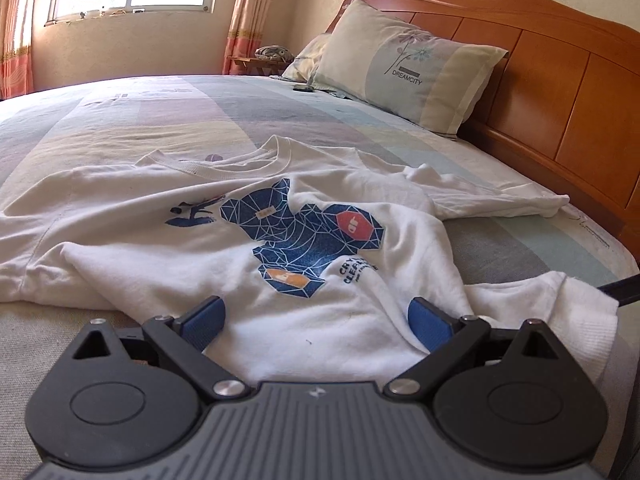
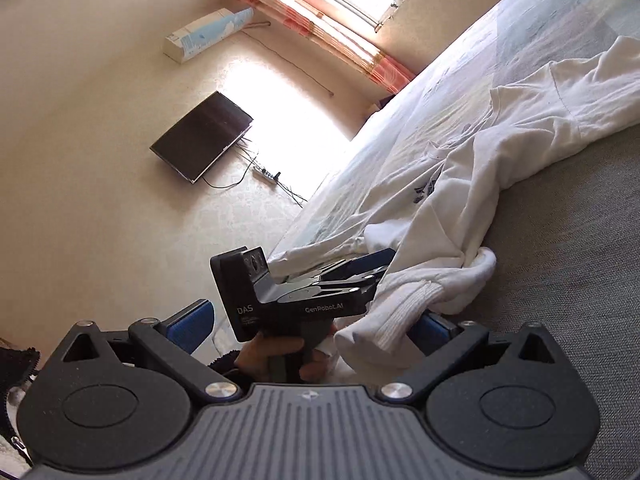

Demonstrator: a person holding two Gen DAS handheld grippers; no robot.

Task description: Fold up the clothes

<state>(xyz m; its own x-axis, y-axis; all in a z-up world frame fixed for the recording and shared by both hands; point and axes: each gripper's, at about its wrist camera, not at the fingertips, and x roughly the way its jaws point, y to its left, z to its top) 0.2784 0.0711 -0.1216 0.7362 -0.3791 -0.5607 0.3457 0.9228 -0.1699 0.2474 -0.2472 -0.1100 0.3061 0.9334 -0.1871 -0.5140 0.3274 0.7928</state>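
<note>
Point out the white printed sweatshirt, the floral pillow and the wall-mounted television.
White printed sweatshirt (image 1: 316, 240): left wrist view, on its blue chest print.
Floral pillow (image 1: 404, 68): left wrist view, on its printed front.
Black wall-mounted television (image 2: 202, 136): right wrist view, on its dark screen.

shirt (image 1: 304, 216) on bed (image 1: 140, 120), mid | pillow (image 1: 404, 68) behind it, against headboard (image 1: 560, 80) | left gripper (image 1: 316, 320) at its near hem

Both grippers' jaws wide apart

Home bedroom, seemingly: bed (image 1: 280, 120), pillow (image 1: 408, 68).
</note>
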